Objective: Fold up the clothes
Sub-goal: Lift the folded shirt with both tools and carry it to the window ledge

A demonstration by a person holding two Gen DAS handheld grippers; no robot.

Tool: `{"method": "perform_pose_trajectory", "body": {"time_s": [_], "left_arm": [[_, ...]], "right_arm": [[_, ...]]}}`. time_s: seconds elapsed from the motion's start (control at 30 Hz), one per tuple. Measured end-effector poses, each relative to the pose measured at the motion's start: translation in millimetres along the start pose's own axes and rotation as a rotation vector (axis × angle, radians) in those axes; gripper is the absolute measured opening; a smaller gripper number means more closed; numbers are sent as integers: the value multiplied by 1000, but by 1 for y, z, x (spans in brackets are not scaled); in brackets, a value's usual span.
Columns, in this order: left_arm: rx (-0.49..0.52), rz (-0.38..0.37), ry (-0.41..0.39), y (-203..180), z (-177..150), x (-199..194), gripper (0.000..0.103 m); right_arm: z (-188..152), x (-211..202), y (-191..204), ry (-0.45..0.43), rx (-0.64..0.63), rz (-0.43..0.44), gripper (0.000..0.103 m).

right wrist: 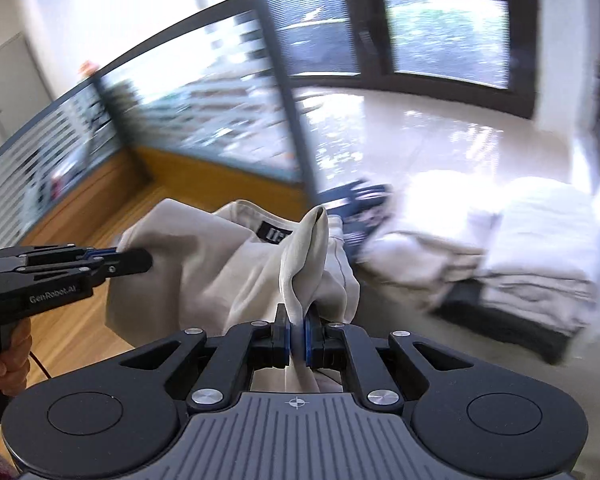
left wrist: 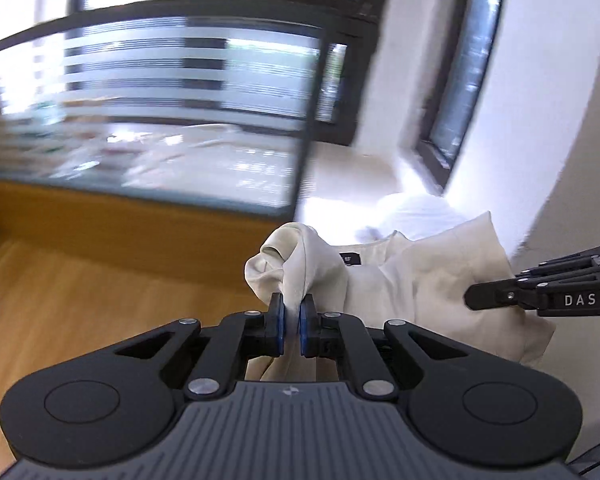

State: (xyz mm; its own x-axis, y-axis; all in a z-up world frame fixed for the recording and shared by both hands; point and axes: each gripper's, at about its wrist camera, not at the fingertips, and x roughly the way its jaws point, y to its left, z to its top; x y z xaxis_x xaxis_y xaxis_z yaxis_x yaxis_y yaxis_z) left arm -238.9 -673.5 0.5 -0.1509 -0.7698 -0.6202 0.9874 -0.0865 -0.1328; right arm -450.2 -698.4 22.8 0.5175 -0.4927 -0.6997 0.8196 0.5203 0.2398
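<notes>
A cream garment (left wrist: 412,280) with a black neck label (left wrist: 346,258) hangs between both grippers above a wooden surface. My left gripper (left wrist: 292,312) is shut on a bunched fold of it, blue pads pinching the cloth. In the right wrist view the same garment (right wrist: 204,276) and its label (right wrist: 273,232) show, and my right gripper (right wrist: 297,330) is shut on another fold that sticks up. The right gripper (left wrist: 496,298) enters the left wrist view from the right edge. The left gripper (right wrist: 128,260) reaches in from the left in the right wrist view, held by a hand (right wrist: 8,364).
A wooden tabletop (left wrist: 60,292) lies below, ending at a glass partition (left wrist: 180,112) with frosted stripes. To the right, stacks of folded pale cloth (right wrist: 540,240) rest on a dark base (right wrist: 504,320). A dark blue item (right wrist: 364,200) lies behind the garment. Windows (right wrist: 444,36) sit beyond.
</notes>
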Motion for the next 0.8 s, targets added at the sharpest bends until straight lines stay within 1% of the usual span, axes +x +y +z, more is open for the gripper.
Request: {"method": "perform_pose_trajectory", "body": {"time_s": [0.2, 0.37, 0.47, 0.53, 0.6, 0.8], "left_arm": [[73, -68, 6, -67, 43, 75, 7], [205, -135, -15, -112, 94, 118, 7], [270, -161, -12, -127, 133, 138, 7], [305, -166, 5, -139, 167, 151, 7], [326, -187, 25, -146, 203, 162, 7], [481, -289, 86, -156, 302, 184, 7]], "right_arm": [[15, -9, -71, -54, 50, -69, 9], [32, -13, -118, -100, 79, -83, 9], [48, -19, -134, -144, 87, -84, 9], [62, -24, -138, -183, 97, -89, 9], [76, -28, -140, -225, 115, -89, 9], [119, -32, -144, -354, 230, -75, 9]]}}
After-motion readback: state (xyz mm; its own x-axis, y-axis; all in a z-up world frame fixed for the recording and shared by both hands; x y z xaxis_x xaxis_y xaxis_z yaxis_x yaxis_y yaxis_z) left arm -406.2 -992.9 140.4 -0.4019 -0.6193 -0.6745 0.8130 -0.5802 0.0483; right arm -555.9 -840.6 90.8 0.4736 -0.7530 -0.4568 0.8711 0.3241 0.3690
